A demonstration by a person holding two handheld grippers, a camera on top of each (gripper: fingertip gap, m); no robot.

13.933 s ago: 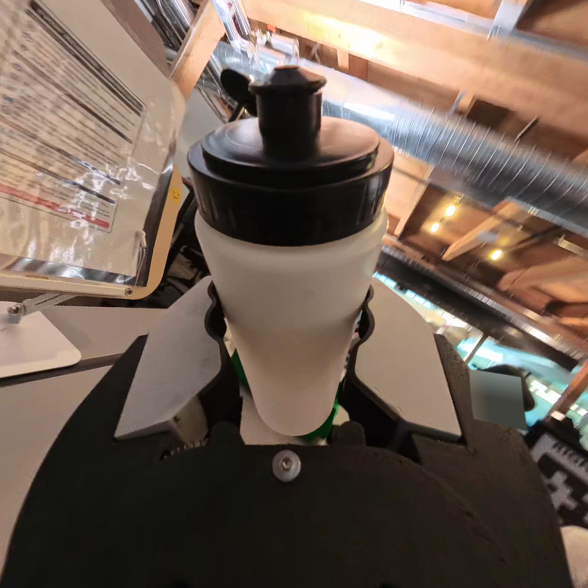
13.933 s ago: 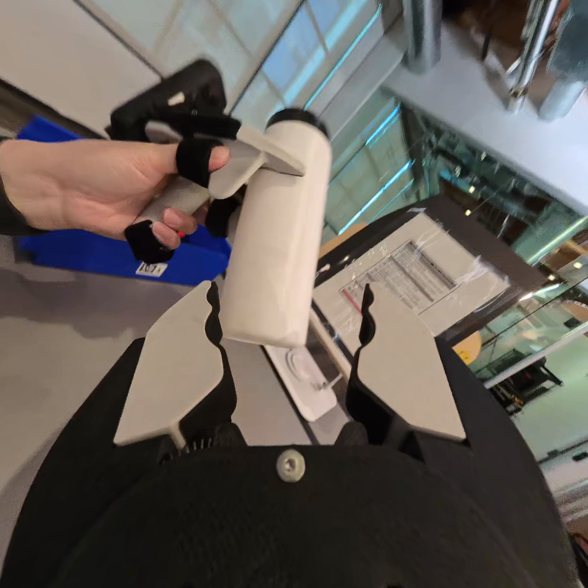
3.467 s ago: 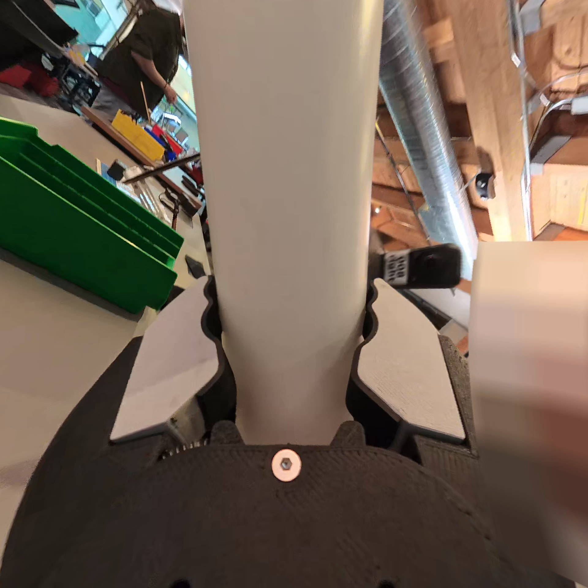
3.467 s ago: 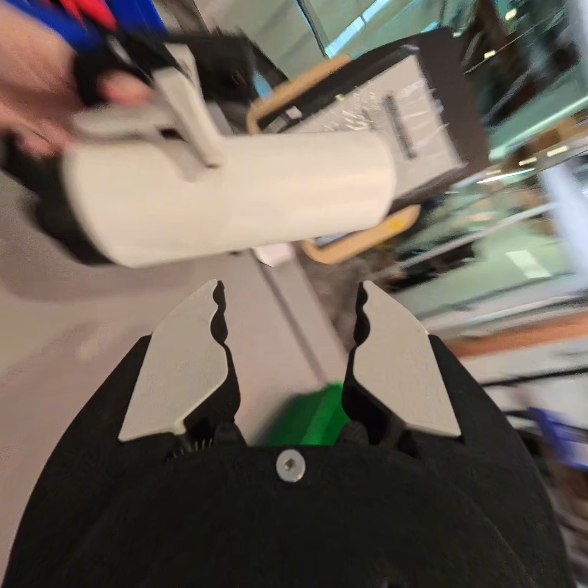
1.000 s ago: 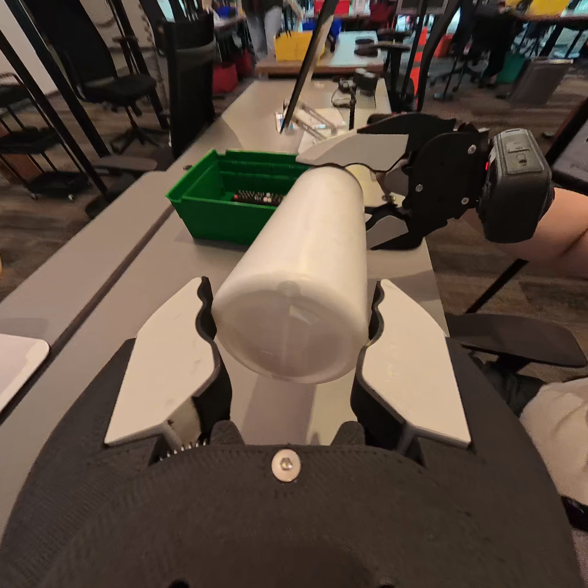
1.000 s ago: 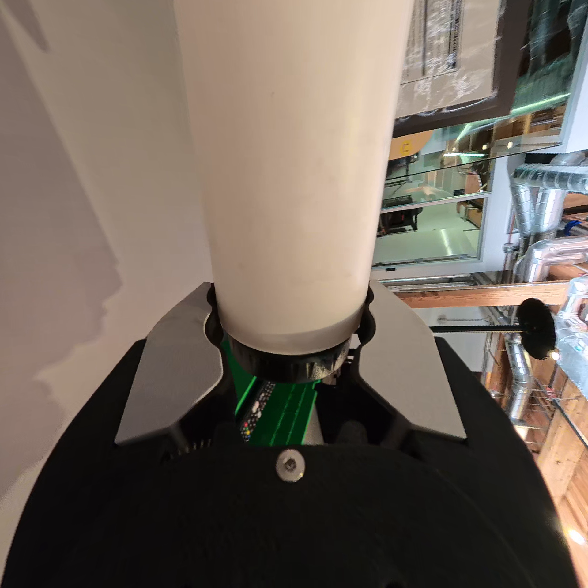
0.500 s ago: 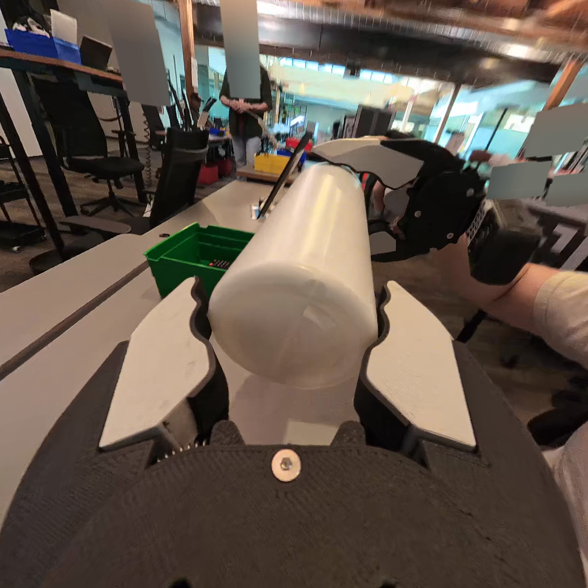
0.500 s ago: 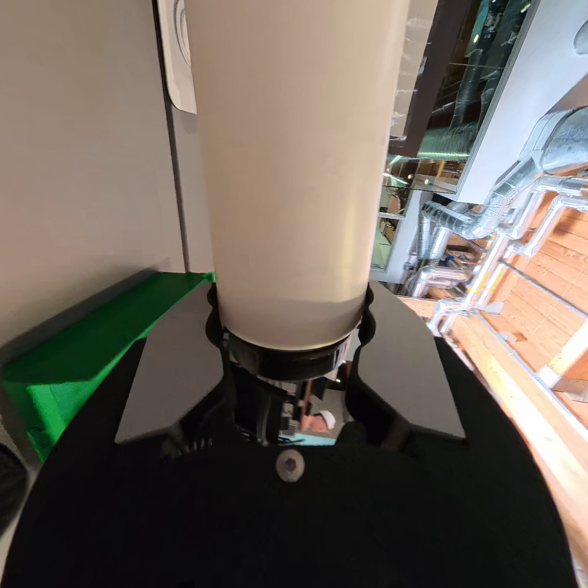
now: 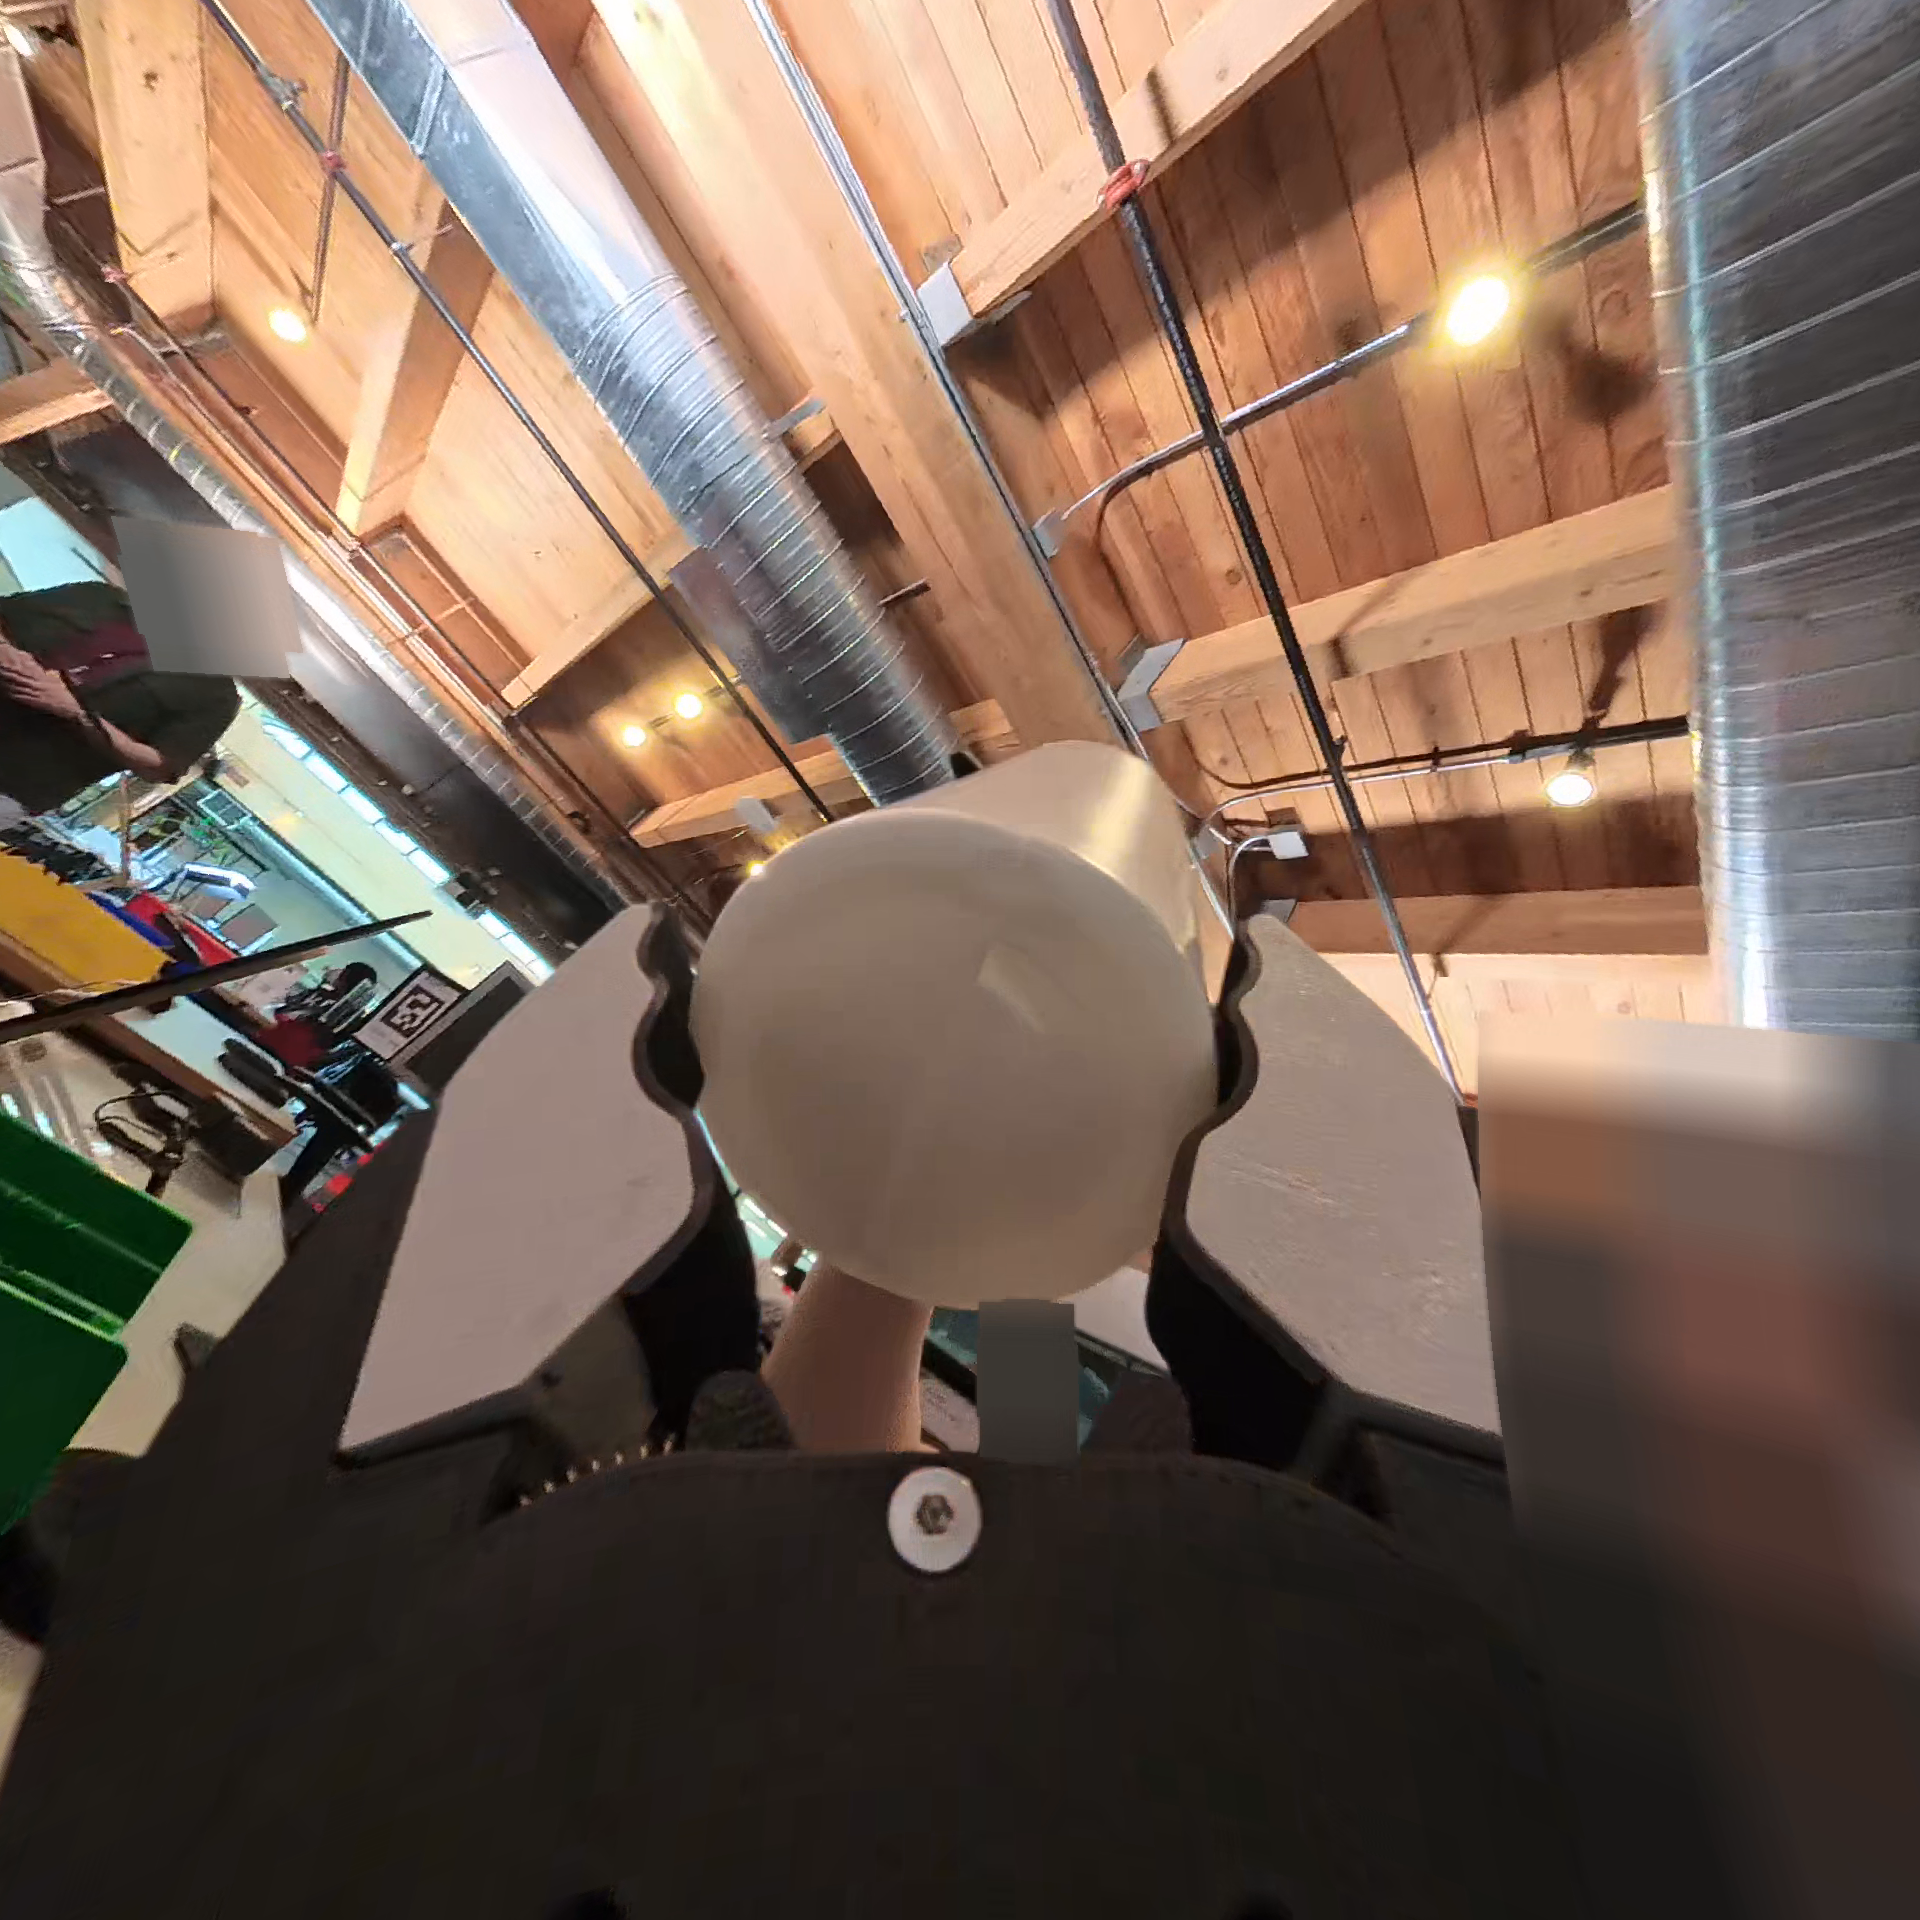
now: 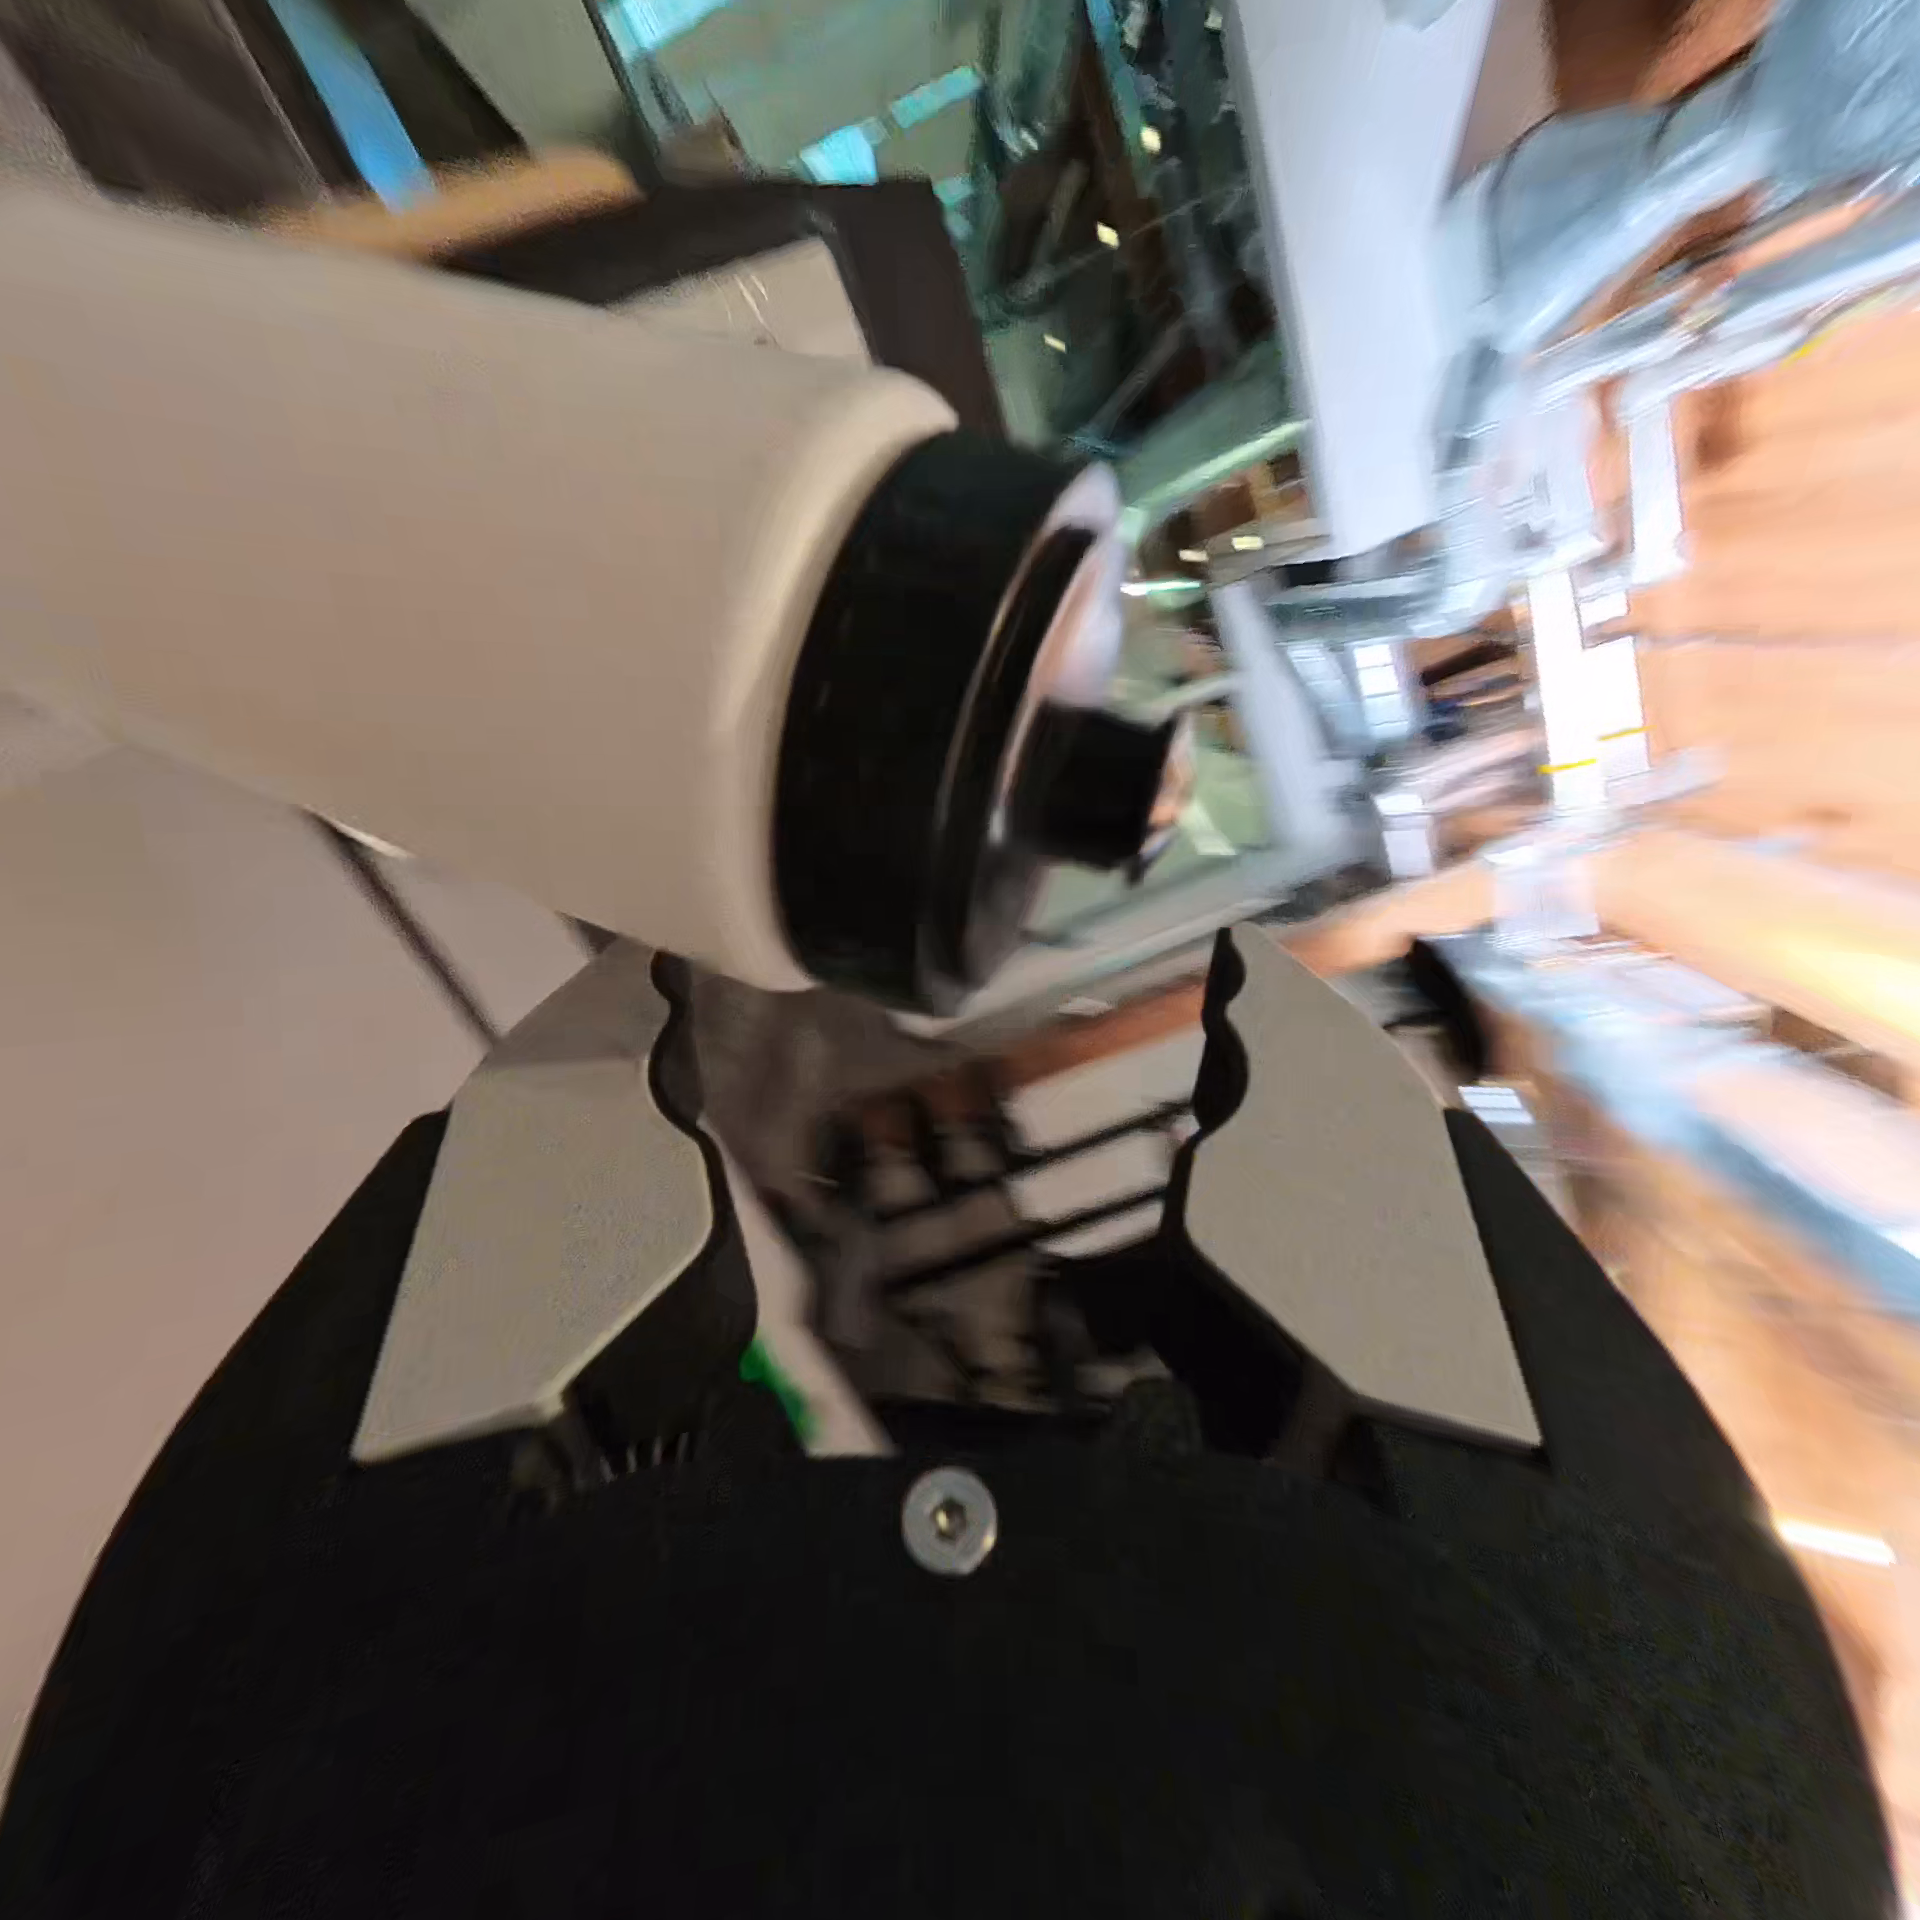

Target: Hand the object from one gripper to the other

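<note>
Left wrist view: white bottle [image 9: 951, 1081], base end toward the camera, clamped between the jaws of the left gripper [image 9: 951, 1039]; long axis runs forward along the jaws, up toward the wooden ceiling [image 9: 1039, 416]. Right wrist view, blurred: same bottle with black cap [image 10: 914, 717] pointing right, just above the right gripper [image 10: 940, 1029], whose jaws stand wide and empty. Step judged: handover to the left made. Next move calls for clearing the right gripper away. Green bin [image 9: 62, 1309] at left edge.

Open-plan workshop or lab. Overhead, an exposed timber ceiling [image 9: 1039, 343] carries bare metal ducts [image 9: 717, 457] and spotlights [image 9: 1475, 309]. A green bin [image 9: 62, 1309] sits lower left, with cluttered benches [image 9: 125, 1023] beyond.
</note>
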